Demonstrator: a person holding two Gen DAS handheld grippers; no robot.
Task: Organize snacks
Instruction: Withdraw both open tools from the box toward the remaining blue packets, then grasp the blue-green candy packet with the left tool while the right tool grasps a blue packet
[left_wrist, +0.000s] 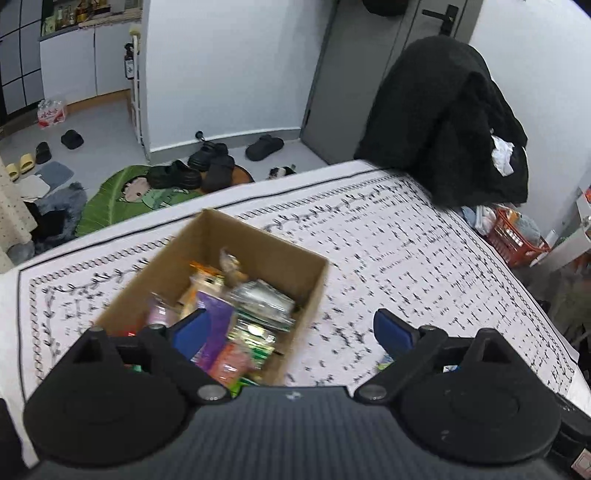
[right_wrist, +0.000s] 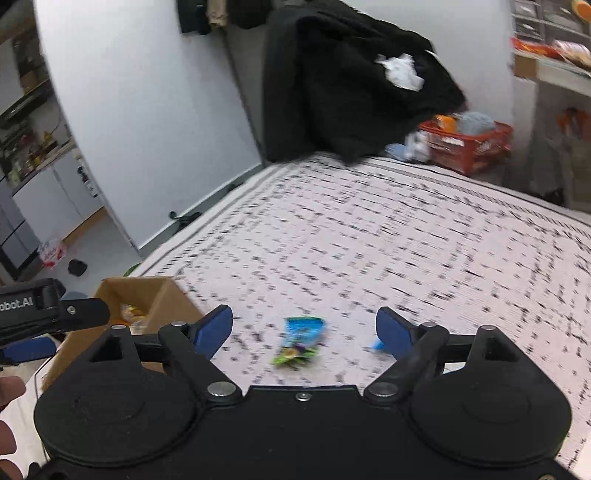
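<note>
- Left gripper (left_wrist: 291, 328) is hanging wide open over the near right corner of the cardboard box (left_wrist: 258, 236), nothing between its blue pads (left_wrist: 190, 332); left pad is sitting over the box contents, right pad over bare cloth.
- Box is standing open-topped on the patterned tablecloth (left_wrist: 424, 258), toward the table's left side, and is holding a loose pile of snack packets (left_wrist: 240, 314): a purple one, silvery-green ones, an orange-pink one, others too blurred to tell.
- Small bit of blue-green wrapper is peeking out under the left gripper's right finger in the left wrist view; cannot tell what it is.
- Right gripper (right_wrist: 304, 330) is also gaping fully, gripping nothing, hovering above the cloth to the right of the box.
- Blue and green snack packet (right_wrist: 299, 341) is lying flat on the cloth, in line with the gap between the right gripper's fingers, apart from both pads; motion blur is smearing the print.
- Second light-blue scrap (right_wrist: 376, 345) is showing just beside the inner edge of the right gripper's right pad, mostly hidden.
- Black coat (right_wrist: 351, 85) is draping over something at the far edge of the table.
- Orange basket (right_wrist: 469, 147) is sitting on the floor past the far right corner, stuffed with items.
</note>
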